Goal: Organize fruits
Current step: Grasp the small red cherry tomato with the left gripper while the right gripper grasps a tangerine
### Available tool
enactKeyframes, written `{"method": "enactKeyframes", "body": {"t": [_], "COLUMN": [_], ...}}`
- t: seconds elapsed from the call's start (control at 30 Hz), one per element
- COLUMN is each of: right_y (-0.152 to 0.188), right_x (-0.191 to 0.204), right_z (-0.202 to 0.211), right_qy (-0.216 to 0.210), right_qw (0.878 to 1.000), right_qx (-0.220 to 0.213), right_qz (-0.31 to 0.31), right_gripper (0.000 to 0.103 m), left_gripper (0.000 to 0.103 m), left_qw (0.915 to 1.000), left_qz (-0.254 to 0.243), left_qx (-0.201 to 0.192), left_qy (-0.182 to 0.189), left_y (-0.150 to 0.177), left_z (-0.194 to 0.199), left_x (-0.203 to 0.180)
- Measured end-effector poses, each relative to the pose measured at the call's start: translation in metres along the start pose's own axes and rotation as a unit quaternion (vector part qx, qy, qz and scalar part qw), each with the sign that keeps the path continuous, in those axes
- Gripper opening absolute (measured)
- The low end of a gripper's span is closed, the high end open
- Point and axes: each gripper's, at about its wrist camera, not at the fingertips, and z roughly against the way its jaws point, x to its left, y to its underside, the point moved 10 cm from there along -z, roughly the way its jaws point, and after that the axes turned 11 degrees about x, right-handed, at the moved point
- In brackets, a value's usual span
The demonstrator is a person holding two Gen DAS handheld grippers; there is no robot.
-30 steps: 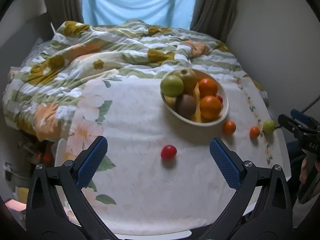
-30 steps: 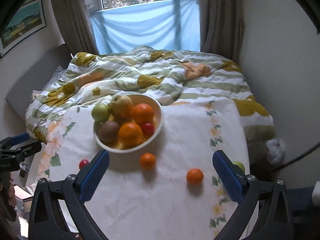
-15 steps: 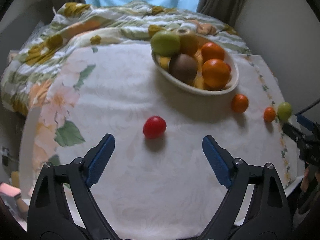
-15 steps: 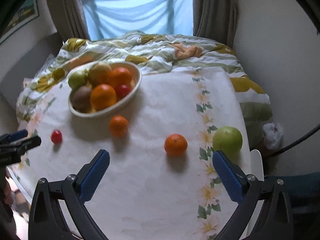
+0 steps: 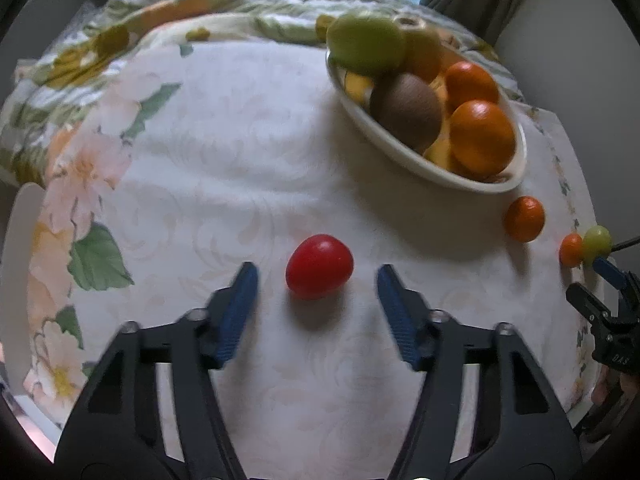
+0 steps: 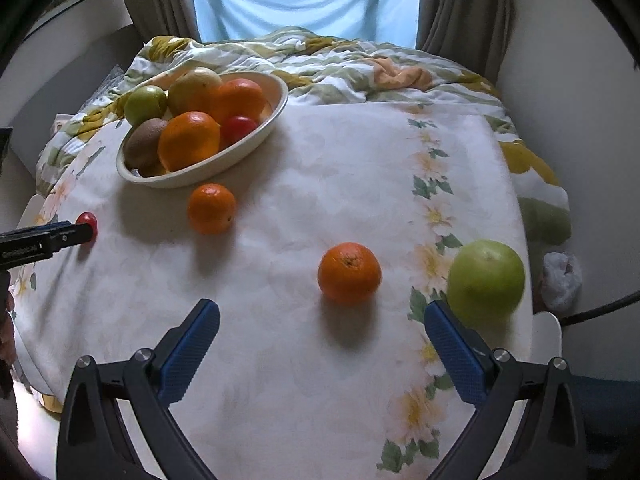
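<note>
Left wrist view: the left gripper [image 5: 316, 276], jaws closing, brackets a red tomato [image 5: 319, 266] on the floral tablecloth [image 5: 224, 152]; the pads do not yet touch it. The tomato's long axis runs across the jaws. Nothing stands between pads and fruit. The fruit bowl [image 5: 436, 168], with a kiwi [image 5: 406, 112], lies beyond to the right. The right gripper [image 5: 600, 292] bears illegible lettering.

Right wrist view: the right gripper [image 6: 320, 328], jaws wide but closing, is empty. A mandarin [image 6: 349, 273] lies just ahead, stem end up; a green apple [image 6: 486, 280] sits beside the right pad.
</note>
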Motion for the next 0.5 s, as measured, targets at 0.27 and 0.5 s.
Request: {"method": "enactKeyframes", "body": {"t": [0.27, 0.5], "right_y": [-0.004, -0.008], "right_x": [-0.006, -0.011], "right_z": [-0.012, -0.019], "right_qy": [-0.002, 0.002], "right_qw": [1.000, 1.000], "right_qx": [0.016, 0.025], "right_qz": [-0.011, -0.016], "right_gripper": [0.083, 0.073], "left_gripper": [0.041, 0.041], "left_qw": [0.9998, 0.9999], "left_qz": [-0.016, -0.005], "left_qx": [-0.002, -0.007], "left_qy": [-0.015, -0.011], "left_y": [-0.003, -0.001], "left_z": [0.000, 0.002], "left_x": [-0.002, 0.003]}}
